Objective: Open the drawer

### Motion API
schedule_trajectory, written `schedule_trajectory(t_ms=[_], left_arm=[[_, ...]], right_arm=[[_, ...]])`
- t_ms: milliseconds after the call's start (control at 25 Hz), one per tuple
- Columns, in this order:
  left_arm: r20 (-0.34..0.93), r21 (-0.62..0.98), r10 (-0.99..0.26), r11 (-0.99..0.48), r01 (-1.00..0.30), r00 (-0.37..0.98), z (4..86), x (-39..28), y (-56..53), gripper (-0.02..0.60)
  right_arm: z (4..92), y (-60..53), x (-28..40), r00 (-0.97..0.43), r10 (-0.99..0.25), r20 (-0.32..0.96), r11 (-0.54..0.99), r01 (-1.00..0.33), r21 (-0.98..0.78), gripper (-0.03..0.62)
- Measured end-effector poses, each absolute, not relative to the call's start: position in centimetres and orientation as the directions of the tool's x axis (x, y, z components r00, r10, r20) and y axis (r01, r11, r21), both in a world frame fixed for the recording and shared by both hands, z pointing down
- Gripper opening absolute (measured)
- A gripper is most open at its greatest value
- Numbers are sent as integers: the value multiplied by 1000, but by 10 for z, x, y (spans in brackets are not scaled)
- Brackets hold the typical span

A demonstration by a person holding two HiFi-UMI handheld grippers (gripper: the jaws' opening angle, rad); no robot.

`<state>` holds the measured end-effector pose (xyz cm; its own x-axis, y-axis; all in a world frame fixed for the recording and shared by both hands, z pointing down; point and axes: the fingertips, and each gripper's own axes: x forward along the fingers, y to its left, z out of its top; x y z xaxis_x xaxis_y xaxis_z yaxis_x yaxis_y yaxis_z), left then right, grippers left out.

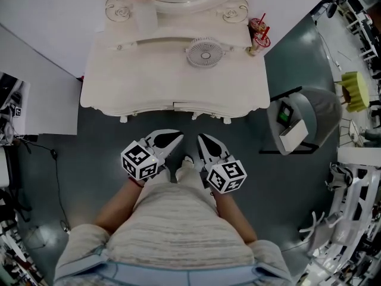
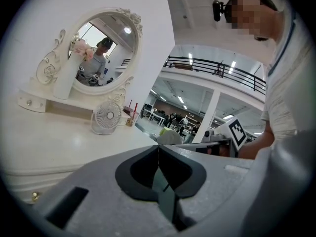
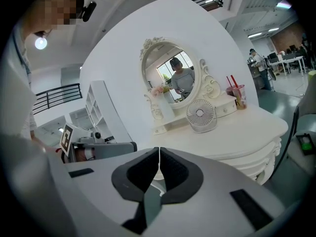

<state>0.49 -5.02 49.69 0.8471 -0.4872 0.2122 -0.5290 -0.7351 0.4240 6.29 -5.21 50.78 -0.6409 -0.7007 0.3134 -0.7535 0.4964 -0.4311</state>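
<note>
A dark grey floor [image 1: 59,159] carries the white carved dressing table [image 1: 149,82] in front of you. Your left gripper [image 1: 175,137] hangs near the table's front edge without touching it, jaws pressed together on nothing. The shallow white drawer [image 1: 193,106] sits at the middle of that front edge, seemingly flush and untouched. Your right gripper [image 1: 202,138] is likewise closed and empty, also clear of the front edge. Nothing looks done yet: reaching in, taking hold of the drawer front and pulling are all left.

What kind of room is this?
Probably a big office or lab hall, staged like a bedroom corner: a white carved dressing table, its oval mirror, and a black upstairs balcony railing beyond.
</note>
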Motion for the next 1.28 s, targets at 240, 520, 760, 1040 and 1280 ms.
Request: schedule_trajectory(t_ms=[240, 520, 760, 1040, 1280], left_arm=[[232, 435, -466, -736, -519, 854, 514, 4, -51, 14], [262, 442, -449, -731, -520, 854, 536, 7, -52, 14], [288, 449, -439, -723, -525, 851, 555, 11, -59, 14], [309, 453, -418, -725, -519, 854, 574, 21, -67, 14], [321, 459, -410, -721, -519, 854, 585, 27, -68, 14]], right_arm=[[523, -64, 71, -604, -721, 338, 474, -787, -396, 11], [560, -76, 88, -559, -731, 393, 434, -824, -364, 11], [592, -87, 101, -520, -735, 434, 389, -849, -358, 11], [625, -101, 113, -488, -737, 467, 349, -868, -354, 86], [657, -114, 125, -449, -731, 513, 328, -892, -312, 132]])
